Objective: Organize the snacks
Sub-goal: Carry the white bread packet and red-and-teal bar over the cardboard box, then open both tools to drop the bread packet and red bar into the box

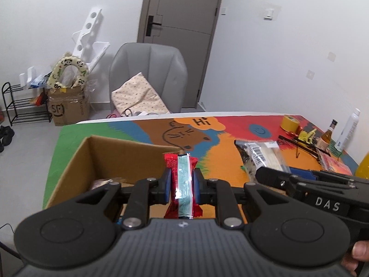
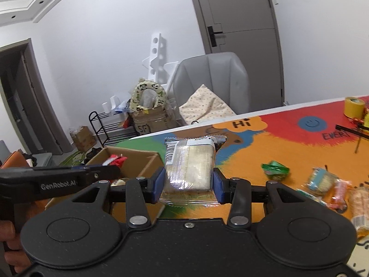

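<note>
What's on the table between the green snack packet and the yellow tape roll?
Nothing lies there. In the right wrist view, only bare painted tabletop runs from the green snack packet to the yellow tape roll.

A red snack packet (image 1: 182,184) is held upright above the open cardboard box (image 1: 110,159). A clear-wrapped pale cake (image 2: 189,168) is held over the mat, beside the box.

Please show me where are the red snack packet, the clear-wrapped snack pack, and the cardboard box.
red snack packet (image 1: 183,180): left wrist view, on its pale green middle strip between the fingers.
clear-wrapped snack pack (image 2: 189,166): right wrist view, on its pale front face.
cardboard box (image 1: 129,154): left wrist view, on its far inner wall.
</note>
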A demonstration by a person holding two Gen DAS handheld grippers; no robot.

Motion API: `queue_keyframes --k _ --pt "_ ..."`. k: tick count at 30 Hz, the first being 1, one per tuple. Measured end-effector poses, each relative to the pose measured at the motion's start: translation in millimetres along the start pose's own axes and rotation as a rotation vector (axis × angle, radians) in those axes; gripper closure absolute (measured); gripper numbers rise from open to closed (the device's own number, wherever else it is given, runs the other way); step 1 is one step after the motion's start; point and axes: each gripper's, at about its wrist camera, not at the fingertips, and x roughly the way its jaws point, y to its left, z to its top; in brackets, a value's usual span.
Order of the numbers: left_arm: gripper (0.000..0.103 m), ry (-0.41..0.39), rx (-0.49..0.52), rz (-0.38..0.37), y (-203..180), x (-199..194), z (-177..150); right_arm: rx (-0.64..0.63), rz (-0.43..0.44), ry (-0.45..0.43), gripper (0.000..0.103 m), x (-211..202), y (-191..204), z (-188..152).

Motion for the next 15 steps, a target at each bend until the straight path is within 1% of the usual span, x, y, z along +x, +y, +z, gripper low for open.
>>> queue_keyframes --k 8,11,15 --pt "0.084 0.013 -0.049 0.009 29 2 -4 -0.037 0.024 0.019 0.062 16 28 6" --pt "0.081 -0.002 -0.066 0.026 38 -1 -6 -0.049 0.029 0.027 0.062 21 36 7" --pt "0.081 0.0 -0.09 0.032 51 -4 -5 -0.064 0.04 0.037 0.062 28 46 8"
